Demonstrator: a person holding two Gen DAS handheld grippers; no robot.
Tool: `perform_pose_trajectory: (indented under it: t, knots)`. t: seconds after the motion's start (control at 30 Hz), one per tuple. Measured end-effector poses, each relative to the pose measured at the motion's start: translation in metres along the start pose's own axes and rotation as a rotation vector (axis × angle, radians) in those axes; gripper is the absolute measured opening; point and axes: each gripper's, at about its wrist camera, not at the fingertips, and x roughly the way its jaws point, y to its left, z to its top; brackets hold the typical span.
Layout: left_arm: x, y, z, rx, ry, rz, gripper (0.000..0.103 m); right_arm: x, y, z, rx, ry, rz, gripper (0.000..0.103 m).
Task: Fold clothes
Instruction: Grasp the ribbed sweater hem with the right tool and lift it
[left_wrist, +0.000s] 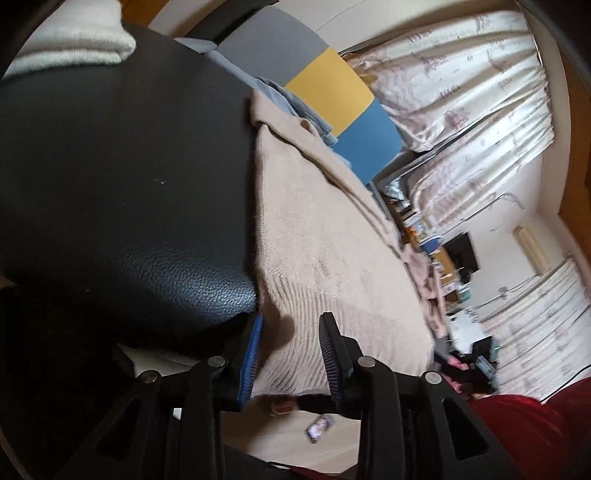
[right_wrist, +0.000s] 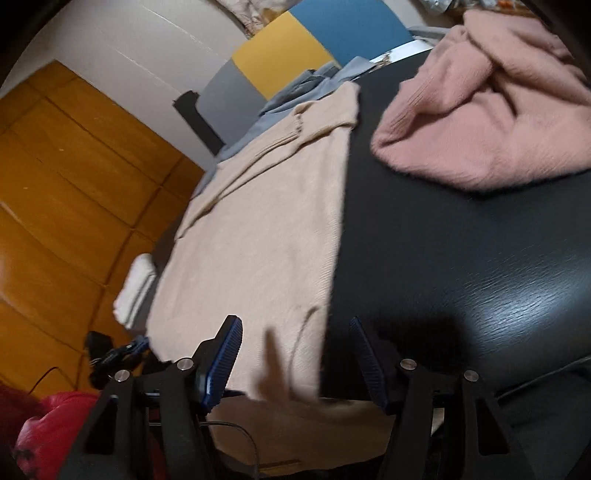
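Both tongs, left (left_wrist: 290, 345) & right (right_wrist: 295, 354), spread wide at beige sweater (right_wrist: 266, 236) hem; pinch both corners evenly, fold w/o bunching.

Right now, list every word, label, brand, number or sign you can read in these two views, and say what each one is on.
No text reads in either view.
White curtains: faint printed marks, too blurred to read as words.
Small phone-like item on the floor: a picture on its face, no legible writing.
Cluttered shelves by the wall: packaging too small and blurred.
Beige knit sweater, pink fluffy garment, black leather-look tabletop: no label visible.
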Motion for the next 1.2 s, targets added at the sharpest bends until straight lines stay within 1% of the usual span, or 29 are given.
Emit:
perform_pose_trajectory:
  t: [0.17,0.3,0.37,0.5,0.57,0.73,0.83,0.9,1.0,1.07,1.1,1.13,1.17,1.2]
  knots:
    - [0.007,0.001,0.005,-0.017,0.021,-0.083,0.037,0.016,0.004,0.000,0.018,-0.002,0.091,0.062]
    - [0.012,0.011,0.006,-0.077,0.036,-0.160,0.037,0.023,0.010,-0.004,0.012,0.019,0.147,0.062]
    - [0.014,0.014,0.006,-0.098,0.050,-0.187,0.037,0.026,0.009,-0.007,0.019,0.039,0.181,0.062]
    - [0.026,0.010,0.006,-0.076,0.128,-0.227,0.037,0.032,0.001,-0.010,0.057,0.084,0.284,0.062]
    - [0.033,0.008,0.006,-0.066,0.173,-0.242,0.036,0.038,0.003,-0.007,0.050,0.099,0.310,0.061]
    - [0.045,0.007,0.004,-0.066,0.263,-0.269,0.035,0.052,0.022,-0.002,-0.012,0.123,0.311,0.061]
    - [0.050,0.007,0.000,-0.071,0.300,-0.273,0.035,0.055,0.031,-0.004,-0.059,0.158,0.266,0.058]
    - [0.054,0.007,-0.003,-0.074,0.331,-0.274,0.035,0.054,0.031,-0.006,-0.056,0.180,0.261,0.058]
    - [0.062,0.007,-0.002,-0.103,0.369,-0.276,0.035,0.056,0.029,-0.007,-0.044,0.180,0.269,0.058]
    - [0.062,0.007,-0.001,-0.103,0.383,-0.272,0.034,0.058,0.030,-0.007,-0.058,0.176,0.249,0.051]
    - [0.061,0.005,-0.001,-0.085,0.385,-0.260,0.032,0.060,0.032,-0.007,-0.075,0.178,0.222,0.037]
    - [0.061,0.002,-0.001,-0.060,0.386,-0.241,0.027,0.062,0.033,-0.007,-0.099,0.185,0.185,0.017]
    - [0.060,-0.001,-0.002,-0.044,0.384,-0.221,0.024,0.064,0.034,-0.007,-0.108,0.192,0.163,0.011]
    - [0.059,-0.002,-0.003,-0.042,0.380,-0.200,0.020,0.065,0.033,-0.007,-0.103,0.198,0.153,0.010]
